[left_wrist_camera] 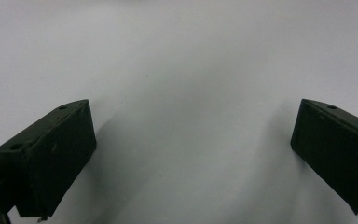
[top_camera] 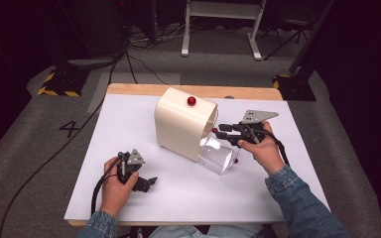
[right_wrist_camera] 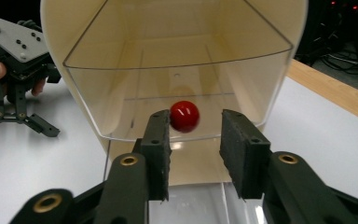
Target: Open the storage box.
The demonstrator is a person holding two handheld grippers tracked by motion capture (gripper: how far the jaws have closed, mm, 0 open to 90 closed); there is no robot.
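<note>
Cream plastic housing (top_camera: 183, 124) with arched top, standing near the middle of the white desk (top_camera: 129, 119); clear drawer (top_camera: 219, 154) partly drawn out of its open right end, toward the right gripper (top_camera: 222, 132). Red knob (top_camera: 191, 101) on the housing's top; a second red knob (right_wrist_camera: 184, 116) on the clear front panel, seen in the right gripper view between the two black fingers (right_wrist_camera: 157, 154). Left finger there just at the knob's edge, right finger apart from it; contact hard to judge, no firm pinch visible, so fingers read as released around the knob. In the high view that knob largely hidden behind the right gripper, with only small red specks at the drawer's edge. Drawer's inner end lost inside the housing; clear walls faint, traced mainly by reflections.

Left gripper (top_camera: 149, 182) low on the desk's near left, well apart from the housing, held in the left hand (top_camera: 115, 184). In the left gripper view, fingers (left_wrist_camera: 51, 154) wide apart and released, bare desk between them, both cut off by the frame's edges. Right hand (top_camera: 263, 148) behind its gripper; denim sleeve (top_camera: 297, 198) cut off at the bottom edge.
</note>
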